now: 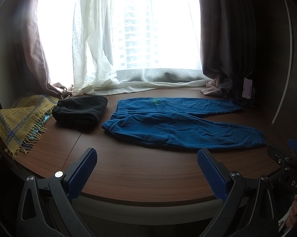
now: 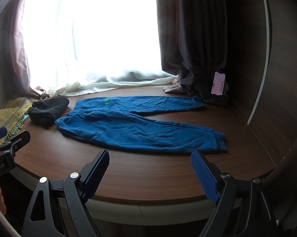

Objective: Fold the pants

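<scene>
Blue pants (image 1: 180, 124) lie spread flat on the brown wooden table (image 1: 140, 169), waistband to the left, both legs running to the right and splayed apart. They also show in the right wrist view (image 2: 136, 126). My left gripper (image 1: 147, 162) is open and empty, over the table's near edge, short of the pants. My right gripper (image 2: 150, 164) is open and empty, also near the front edge, just short of the near leg's cuff (image 2: 220, 142). The right gripper's tip shows at the far right of the left wrist view (image 1: 294, 148).
A folded black garment (image 1: 81, 111) lies left of the waistband. A yellow plaid fringed blanket (image 1: 20, 122) lies at the far left. White sheer curtains (image 1: 108, 79) and dark drapes (image 1: 227, 59) hang at the back. A pink tag (image 2: 218, 83) hangs by the right drape.
</scene>
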Demonstrator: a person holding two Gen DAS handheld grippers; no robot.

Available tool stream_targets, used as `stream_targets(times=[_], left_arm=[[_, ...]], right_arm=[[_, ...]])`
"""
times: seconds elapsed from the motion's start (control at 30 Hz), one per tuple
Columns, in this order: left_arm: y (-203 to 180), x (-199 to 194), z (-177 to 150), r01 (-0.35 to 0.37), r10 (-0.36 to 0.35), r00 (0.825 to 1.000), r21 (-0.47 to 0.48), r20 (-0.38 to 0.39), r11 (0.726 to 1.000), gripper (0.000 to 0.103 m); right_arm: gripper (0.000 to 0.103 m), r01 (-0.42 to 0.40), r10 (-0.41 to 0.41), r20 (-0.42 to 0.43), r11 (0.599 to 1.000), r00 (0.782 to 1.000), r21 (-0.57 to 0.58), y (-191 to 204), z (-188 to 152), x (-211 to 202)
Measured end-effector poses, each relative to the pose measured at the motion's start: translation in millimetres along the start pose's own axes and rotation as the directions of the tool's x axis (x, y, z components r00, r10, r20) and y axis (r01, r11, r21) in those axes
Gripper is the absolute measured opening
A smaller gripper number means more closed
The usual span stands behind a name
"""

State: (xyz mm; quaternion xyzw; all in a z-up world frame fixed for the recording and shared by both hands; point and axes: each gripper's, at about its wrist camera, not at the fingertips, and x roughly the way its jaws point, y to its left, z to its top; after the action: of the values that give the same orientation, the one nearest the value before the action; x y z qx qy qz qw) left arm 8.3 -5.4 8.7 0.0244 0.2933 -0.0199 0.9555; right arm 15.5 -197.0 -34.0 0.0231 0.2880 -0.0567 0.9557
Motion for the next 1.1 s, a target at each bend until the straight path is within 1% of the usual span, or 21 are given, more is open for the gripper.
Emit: stream_targets(times=[0.43, 0.63, 0.8, 0.97, 1.1], left_arm=[[2, -3, -2, -0.001, 0.001, 1.000, -0.005, 0.004, 1.000, 0.103], [9, 3, -1, 0.006, -0.006, 1.000, -0.015, -0.008, 1.000, 0.103], [21, 14, -1, 0.001, -0.002, 1.000, -0.010, -0.020, 1.000, 0.103], [35, 31, 0, -0.015, 0.015, 1.000, 0.022, -0.016, 1.000, 0.103], [45, 51, 3, -0.010, 0.011, 1.000, 0.060, -0.015, 0.998, 0.098]], right_arm=[[0.086, -0.005, 0.005, 0.000, 1.000, 1.000, -0.003, 2, 2, 0], [0.086, -0.009, 0.009, -0.012, 1.000, 1.000, -0.009, 9, 3, 6], [0.086, -0.024, 0.023, -0.027, 1.000, 0.999, -0.021, 19, 5, 17], [0.086, -0.049, 0.047, -0.040, 0.998, 0.998, -0.044, 34, 6, 33], [0.086, -0.044, 0.041, -0.048, 0.996, 0.998, -0.080, 54, 9, 50]])
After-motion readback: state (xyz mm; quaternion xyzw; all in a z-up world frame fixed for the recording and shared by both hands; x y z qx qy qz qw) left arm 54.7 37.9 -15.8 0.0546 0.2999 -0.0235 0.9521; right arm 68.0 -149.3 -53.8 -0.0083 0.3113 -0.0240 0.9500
